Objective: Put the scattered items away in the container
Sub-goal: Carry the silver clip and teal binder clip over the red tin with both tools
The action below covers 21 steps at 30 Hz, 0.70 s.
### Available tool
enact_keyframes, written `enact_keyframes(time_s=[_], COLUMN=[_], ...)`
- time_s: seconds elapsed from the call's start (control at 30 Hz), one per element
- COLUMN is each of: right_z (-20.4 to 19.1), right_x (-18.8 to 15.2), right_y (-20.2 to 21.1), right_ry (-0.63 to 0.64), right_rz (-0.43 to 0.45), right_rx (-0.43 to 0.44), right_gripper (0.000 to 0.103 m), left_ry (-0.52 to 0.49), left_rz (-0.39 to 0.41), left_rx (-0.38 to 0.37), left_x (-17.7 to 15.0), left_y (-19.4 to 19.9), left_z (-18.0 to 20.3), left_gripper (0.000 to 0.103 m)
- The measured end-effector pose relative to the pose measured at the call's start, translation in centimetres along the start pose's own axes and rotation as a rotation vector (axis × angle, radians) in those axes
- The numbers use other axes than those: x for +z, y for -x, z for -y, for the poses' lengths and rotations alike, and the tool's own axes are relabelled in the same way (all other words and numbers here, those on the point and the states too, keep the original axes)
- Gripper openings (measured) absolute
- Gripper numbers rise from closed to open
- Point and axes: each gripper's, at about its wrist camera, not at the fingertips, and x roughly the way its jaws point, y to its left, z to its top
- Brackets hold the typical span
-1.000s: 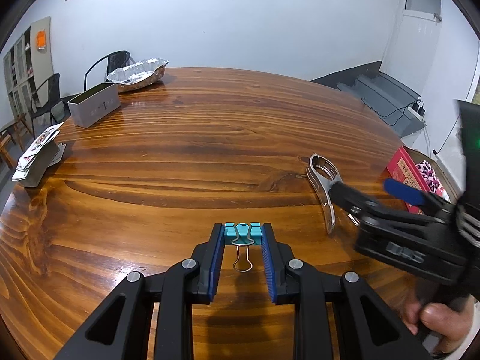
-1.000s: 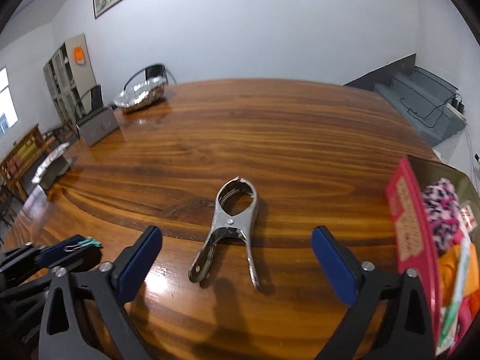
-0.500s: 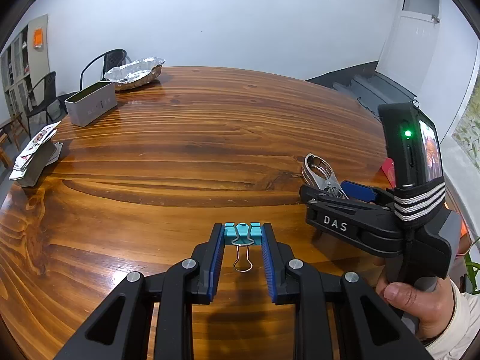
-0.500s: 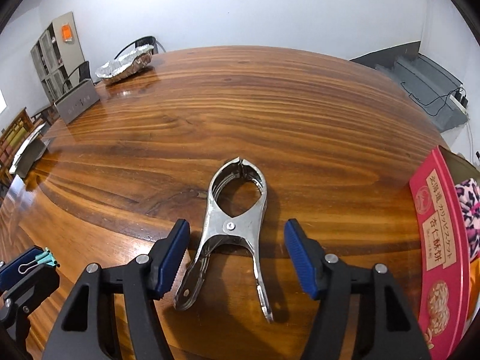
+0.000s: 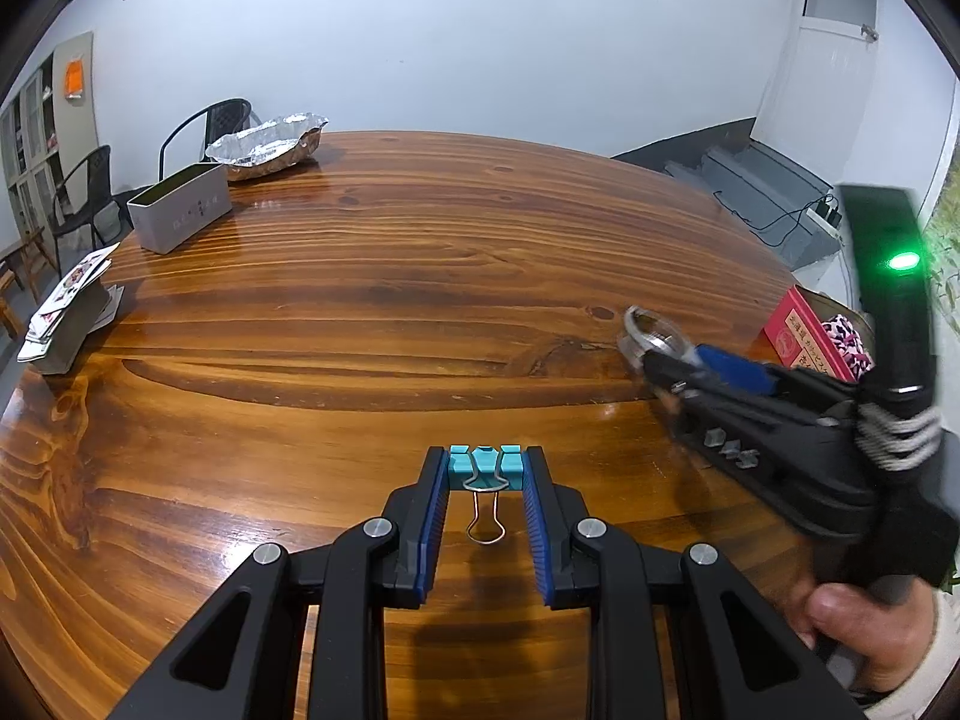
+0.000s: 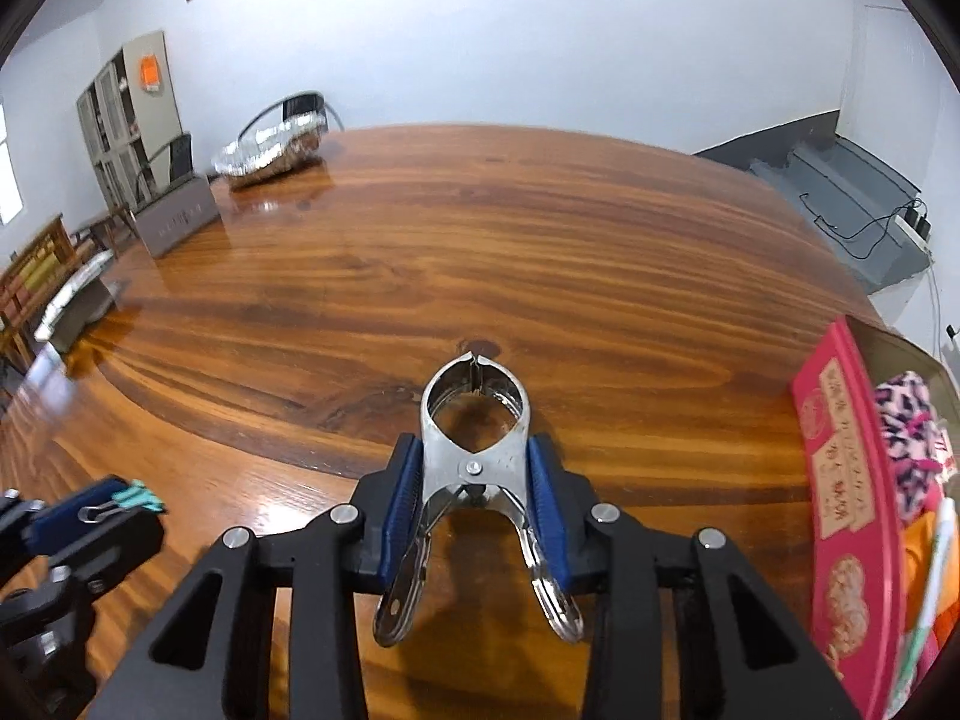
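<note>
Right tool (image 6: 474, 516) jaws have just been closing, now clamped on the steel spring clamp (image 6: 474, 468) left of the red container (image 6: 840, 480) on the tabletop (image 6: 480, 252); ready to lift. Left tool (image 5: 487, 474) grips teal binder clip (image 5: 485, 463).

We carry black grippers: the left gripper (image 5: 486, 498) and right gripper (image 6: 474, 498) show blue ribbed pads, silver screws; lower right, a cream sleeve (image 5: 924, 678).
</note>
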Motion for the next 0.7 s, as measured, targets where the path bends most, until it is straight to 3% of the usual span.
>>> enact_keyframes(time_s=[0.33, 0.5, 0.7], right_z=[4.7, 9.4, 15.9], right_x=[-0.1, -0.6, -2.5], right_y=[7.4, 10.9, 13.2], right_ry=[-0.13, -0.214, -0.342], right_rz=[0.144, 0.209, 0.216], right_rx=[0.001, -0.086, -0.193], right_gripper=[0.04, 0.04, 0.04], left_ry=[-0.011, -0.025, -0.042], left_rz=[-0.002, -0.012, -0.014], left_rx=[0.013, 0.021, 0.024], left_x=[-0.2, -0.5, -0.8], left_y=[-0.3, -0.7, -0.7], left_z=[0.4, 1.1, 2.0], left_gripper=[0.026, 0.026, 0.026])
